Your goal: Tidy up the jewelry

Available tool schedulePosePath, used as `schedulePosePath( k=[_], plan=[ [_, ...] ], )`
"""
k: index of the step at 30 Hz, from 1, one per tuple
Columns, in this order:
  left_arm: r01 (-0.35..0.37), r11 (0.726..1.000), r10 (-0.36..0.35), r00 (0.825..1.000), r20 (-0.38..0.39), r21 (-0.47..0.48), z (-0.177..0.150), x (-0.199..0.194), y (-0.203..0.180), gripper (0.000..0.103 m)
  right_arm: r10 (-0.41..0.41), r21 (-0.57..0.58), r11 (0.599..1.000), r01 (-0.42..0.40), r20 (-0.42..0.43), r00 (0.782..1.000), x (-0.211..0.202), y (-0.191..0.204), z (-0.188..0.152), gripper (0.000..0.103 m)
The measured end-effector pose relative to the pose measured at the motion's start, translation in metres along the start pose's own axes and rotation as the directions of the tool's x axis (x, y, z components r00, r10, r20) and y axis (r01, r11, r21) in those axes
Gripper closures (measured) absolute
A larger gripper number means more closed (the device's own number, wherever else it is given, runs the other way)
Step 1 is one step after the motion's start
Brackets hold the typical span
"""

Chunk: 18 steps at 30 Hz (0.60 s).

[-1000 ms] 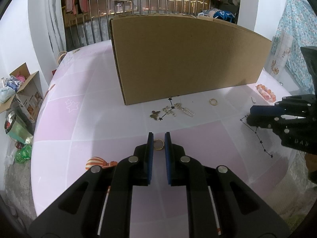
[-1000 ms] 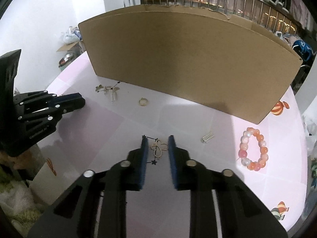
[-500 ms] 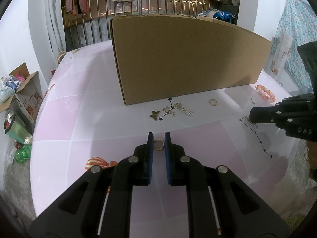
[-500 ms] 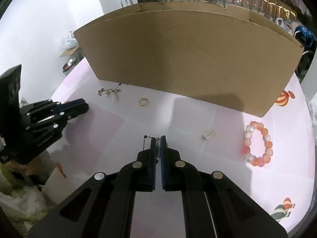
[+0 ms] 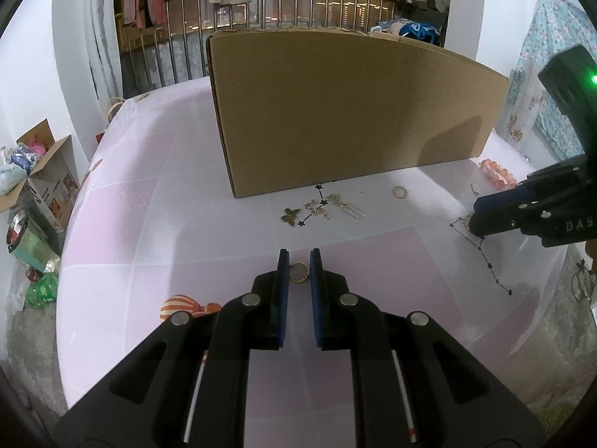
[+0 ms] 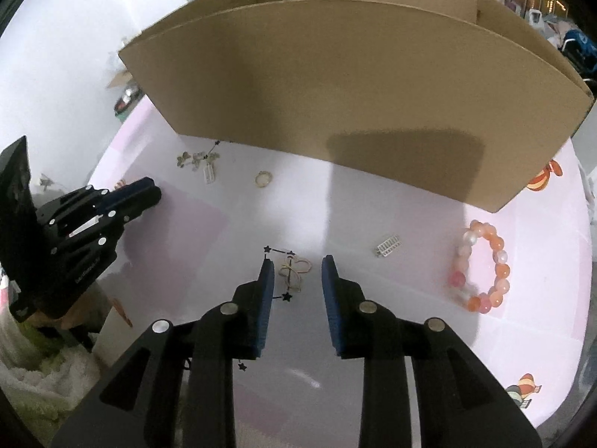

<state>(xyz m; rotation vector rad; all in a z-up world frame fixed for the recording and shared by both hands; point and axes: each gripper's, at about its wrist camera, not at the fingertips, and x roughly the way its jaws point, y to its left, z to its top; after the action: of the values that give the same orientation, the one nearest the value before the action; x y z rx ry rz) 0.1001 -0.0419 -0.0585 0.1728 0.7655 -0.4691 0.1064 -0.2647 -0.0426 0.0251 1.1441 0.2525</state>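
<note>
My left gripper (image 5: pixel 298 261) has its blue pads closed around a small gold ring (image 5: pixel 298 273) just over the pink tablecloth; it also shows at the left of the right wrist view (image 6: pixel 156 194). My right gripper (image 6: pixel 296 267) points steeply down with its jaws opening. A gold wire clover pendant (image 6: pixel 294 270) lies flat on the cloth between them, and neither pad touches it. From the left wrist view, the right gripper (image 5: pixel 477 220) comes in at the right edge. A tall cardboard box (image 6: pixel 354 86) stands behind the jewelry.
An orange and pink bead bracelet (image 6: pixel 485 267) lies right of the right gripper, with a small silver clip (image 6: pixel 388 246) nearer. A second gold ring (image 6: pixel 263 178) and a butterfly charm cluster (image 5: pixel 321 209) lie near the box's base. The table's edge (image 5: pixel 541 298) drops away at the right.
The right gripper's jaws closed over the clover pendant, then opened again, leaving it on the cloth, and the gripper tipped further down. The left gripper and its ring did not move.
</note>
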Motion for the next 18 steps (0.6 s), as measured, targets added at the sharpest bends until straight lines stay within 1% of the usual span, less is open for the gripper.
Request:
schedulePosePath(
  k=[2,5,6,7,9,10,18],
  plan=[
    [0.001,1.000,-0.001,1.000,0.002,0.000,0.000,0.000,-0.001,0.093,-0.013,-0.007,1.000,0.013,-0.020,1.000,0.003,0.006,0.003,0.077],
    [0.008,1.000,-0.008,1.000,0.006,-0.009,-0.001,0.000,0.001,0.093,-0.085,-0.055,0.995,0.082,-0.051,0.995,0.007,0.021,0.007,0.077],
    [0.010,1.000,-0.010,1.000,0.008,-0.011,-0.001,-0.001,0.002,0.093,-0.111,-0.074,0.992,0.106,-0.058,0.992,0.009,0.026,0.008,0.079],
    [0.013,1.000,-0.013,1.000,0.010,-0.013,-0.002,-0.001,0.002,0.093,-0.124,-0.087,0.989,0.118,-0.060,0.991,0.010,0.030,0.008,0.085],
    [0.017,1.000,-0.016,1.000,0.014,-0.012,-0.002,-0.001,0.002,0.093,-0.119,-0.089,0.990,0.112,-0.076,0.990,0.012,0.033,0.011,0.087],
    [0.017,1.000,-0.017,1.000,0.015,-0.011,-0.002,-0.001,0.001,0.093,-0.122,-0.093,0.989,0.114,-0.084,0.989,0.013,0.034,0.012,0.090],
    [0.035,0.999,-0.035,0.999,0.023,-0.017,-0.004,-0.002,0.003,0.093,-0.109,-0.083,0.992,0.100,-0.111,0.988,0.015,0.036,0.020,0.090]
  ],
)
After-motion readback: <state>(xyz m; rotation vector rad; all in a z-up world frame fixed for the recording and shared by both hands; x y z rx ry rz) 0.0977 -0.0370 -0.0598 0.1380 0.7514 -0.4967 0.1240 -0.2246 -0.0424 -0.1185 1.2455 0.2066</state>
